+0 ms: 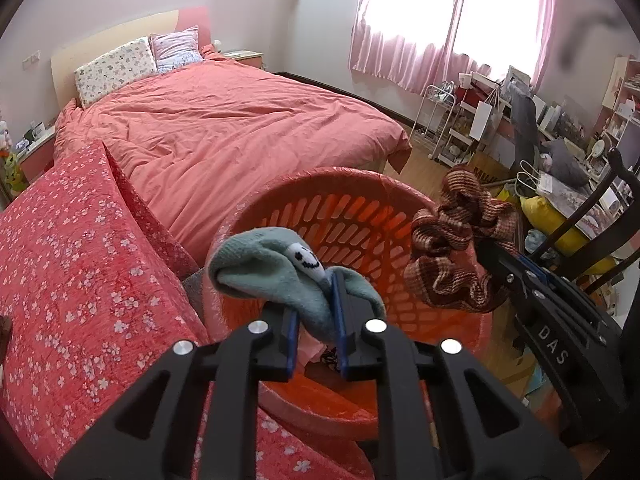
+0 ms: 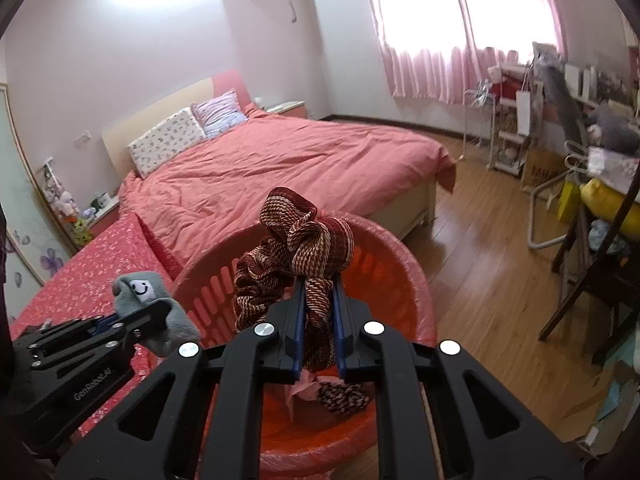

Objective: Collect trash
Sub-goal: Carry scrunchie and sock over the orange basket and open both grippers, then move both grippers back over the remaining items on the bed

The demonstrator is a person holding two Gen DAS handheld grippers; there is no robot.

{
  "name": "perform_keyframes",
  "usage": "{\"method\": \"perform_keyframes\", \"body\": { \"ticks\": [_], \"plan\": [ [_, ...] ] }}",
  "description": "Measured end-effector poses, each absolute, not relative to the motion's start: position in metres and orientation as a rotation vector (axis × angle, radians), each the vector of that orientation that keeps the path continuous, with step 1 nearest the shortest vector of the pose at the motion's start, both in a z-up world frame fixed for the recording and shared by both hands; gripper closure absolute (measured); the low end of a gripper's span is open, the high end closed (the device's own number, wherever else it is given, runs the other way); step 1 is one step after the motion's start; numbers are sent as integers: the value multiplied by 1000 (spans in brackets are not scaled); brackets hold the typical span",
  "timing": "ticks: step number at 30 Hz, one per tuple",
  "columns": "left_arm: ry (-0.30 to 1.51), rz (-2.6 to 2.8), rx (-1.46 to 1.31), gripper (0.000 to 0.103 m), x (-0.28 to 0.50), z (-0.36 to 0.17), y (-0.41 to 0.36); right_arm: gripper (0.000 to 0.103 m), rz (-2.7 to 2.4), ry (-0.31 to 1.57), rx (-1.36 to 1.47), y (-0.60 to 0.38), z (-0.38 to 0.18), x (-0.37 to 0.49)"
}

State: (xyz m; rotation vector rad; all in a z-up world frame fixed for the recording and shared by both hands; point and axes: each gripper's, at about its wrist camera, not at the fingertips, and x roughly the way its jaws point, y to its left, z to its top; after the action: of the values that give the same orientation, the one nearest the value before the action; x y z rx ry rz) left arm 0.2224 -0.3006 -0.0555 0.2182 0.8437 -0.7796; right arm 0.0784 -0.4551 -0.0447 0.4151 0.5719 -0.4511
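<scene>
My left gripper (image 1: pixel 316 312) is shut on a grey-green sock with a smiley face (image 1: pixel 276 268) and holds it over the near left rim of the orange laundry basket (image 1: pixel 344 208). My right gripper (image 2: pixel 318 312) is shut on a brown and cream striped scrunchie-like cloth (image 2: pixel 296 248) and holds it above the same basket (image 2: pixel 404 264). The striped cloth also shows in the left wrist view (image 1: pixel 452 240), with the right gripper (image 1: pixel 500 272) at the basket's right side. The left gripper (image 2: pixel 132 312) with the sock (image 2: pixel 144 292) shows in the right wrist view. Pink and dark patterned items (image 2: pixel 332 392) lie in the basket's bottom.
A bed with a pink duvet (image 1: pixel 224 120) lies beyond the basket. A red floral cover (image 1: pixel 76 264) is to the left. A cluttered desk, chair and white cart (image 1: pixel 444 128) stand at the right on the wooden floor (image 2: pixel 480 280).
</scene>
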Motion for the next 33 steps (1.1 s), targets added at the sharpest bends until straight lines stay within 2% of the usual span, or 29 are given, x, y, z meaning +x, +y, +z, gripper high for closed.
{"method": "perform_keyframes", "body": {
  "ticks": [4,10,12,13,24,25,27,33],
  "plan": [
    [836,-773,216,61,223,-56,-300,82,-435,583,447,-462,-48,77],
    [844,-748,218,54,227,-60,-294,73,-425,592,439,-457,-47,78],
    [840,-736,219,52,227,-60,-290,61,-427,587,432,-455,-46,78],
    [837,-732,220,51,226,-59,-288,59,-431,579,422,-453,-44,76],
    [816,-658,210,45,227,-50,-252,58,-429,567,383,-443,-38,73],
    [810,-650,206,45,226,-48,-245,57,-431,565,370,-440,-36,72],
    [803,-642,197,44,225,-45,-236,48,-435,557,354,-435,-35,70],
    [770,-598,143,39,221,-33,-190,45,-419,539,303,-414,-27,71]
  ]
}}
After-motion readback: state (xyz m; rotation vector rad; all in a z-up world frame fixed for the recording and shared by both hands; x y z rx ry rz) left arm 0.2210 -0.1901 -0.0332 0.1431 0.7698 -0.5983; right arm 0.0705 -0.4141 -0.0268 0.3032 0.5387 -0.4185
